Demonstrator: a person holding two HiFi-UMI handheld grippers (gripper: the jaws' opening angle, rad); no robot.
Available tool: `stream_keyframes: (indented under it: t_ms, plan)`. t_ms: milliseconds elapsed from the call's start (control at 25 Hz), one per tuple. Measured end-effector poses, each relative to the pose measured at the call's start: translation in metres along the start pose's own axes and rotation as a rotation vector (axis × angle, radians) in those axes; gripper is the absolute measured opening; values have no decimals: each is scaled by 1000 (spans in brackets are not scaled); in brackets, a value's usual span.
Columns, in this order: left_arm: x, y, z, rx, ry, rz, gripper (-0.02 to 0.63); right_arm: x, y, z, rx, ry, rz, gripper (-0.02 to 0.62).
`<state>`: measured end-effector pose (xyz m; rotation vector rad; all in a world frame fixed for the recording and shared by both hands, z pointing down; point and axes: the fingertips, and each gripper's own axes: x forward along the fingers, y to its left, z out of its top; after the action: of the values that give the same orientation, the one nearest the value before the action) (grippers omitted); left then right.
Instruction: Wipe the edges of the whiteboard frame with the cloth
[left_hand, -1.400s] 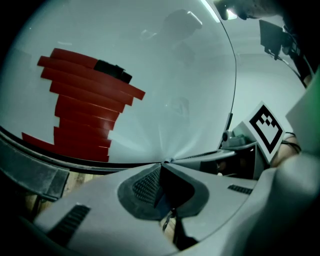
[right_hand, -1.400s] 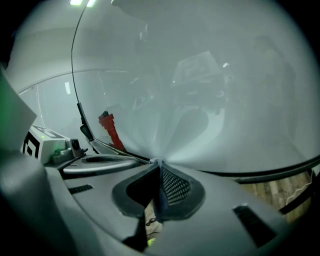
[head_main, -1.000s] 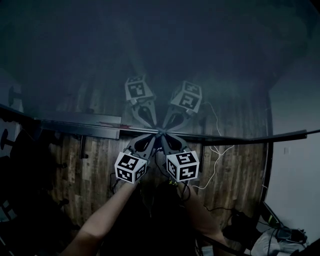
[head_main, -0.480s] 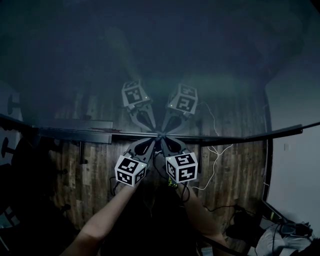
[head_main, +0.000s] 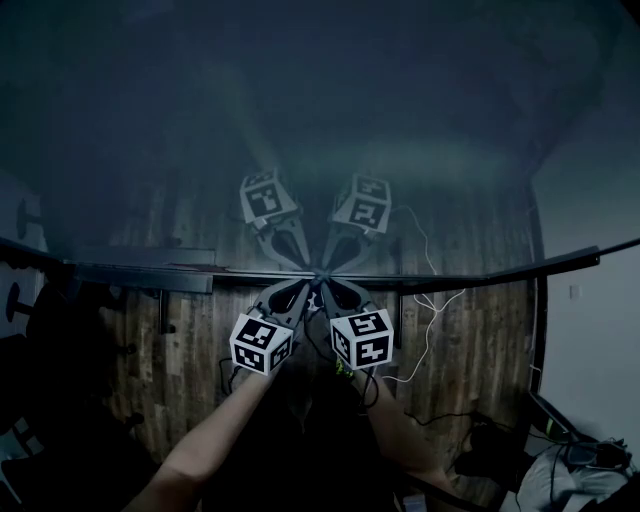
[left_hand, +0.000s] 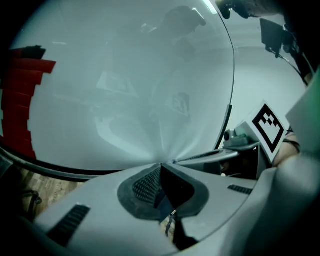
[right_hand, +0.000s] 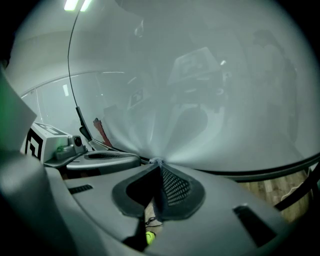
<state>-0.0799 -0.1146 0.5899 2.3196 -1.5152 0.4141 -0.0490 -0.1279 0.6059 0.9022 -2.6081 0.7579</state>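
The whiteboard (head_main: 320, 130) fills the upper part of the dim head view, and its dark lower frame edge (head_main: 450, 277) runs across the middle. My left gripper (head_main: 313, 282) and right gripper (head_main: 326, 282) meet tip to tip right at that edge, and both are mirrored in the board above. In the left gripper view the left gripper (left_hand: 162, 164) is shut, its tips against the glossy board (left_hand: 125, 75) just above the frame (left_hand: 60, 172). The right gripper (right_hand: 157, 162) is shut the same way against the board (right_hand: 210, 100). No cloth shows in any view.
A pen tray (head_main: 140, 276) hangs under the frame at the left. Wood-plank floor (head_main: 470, 330) with a white cable (head_main: 432, 300) lies below. A red stepped shape (left_hand: 20, 100) sits at the board's left. Bags and clutter (head_main: 570, 470) lie at the lower right.
Both grippers stay tip to tip at the lower frame edge. The head view has shifted slightly, so the frame and the tray sit a little lower in the picture.
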Motion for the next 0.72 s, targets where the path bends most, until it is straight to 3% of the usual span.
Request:
stream_keyframes:
  t_ms: [720]
  plan:
    - [13,12,-16,-35,9,-15,5,12,-12,-10,-7,23,-20,21]
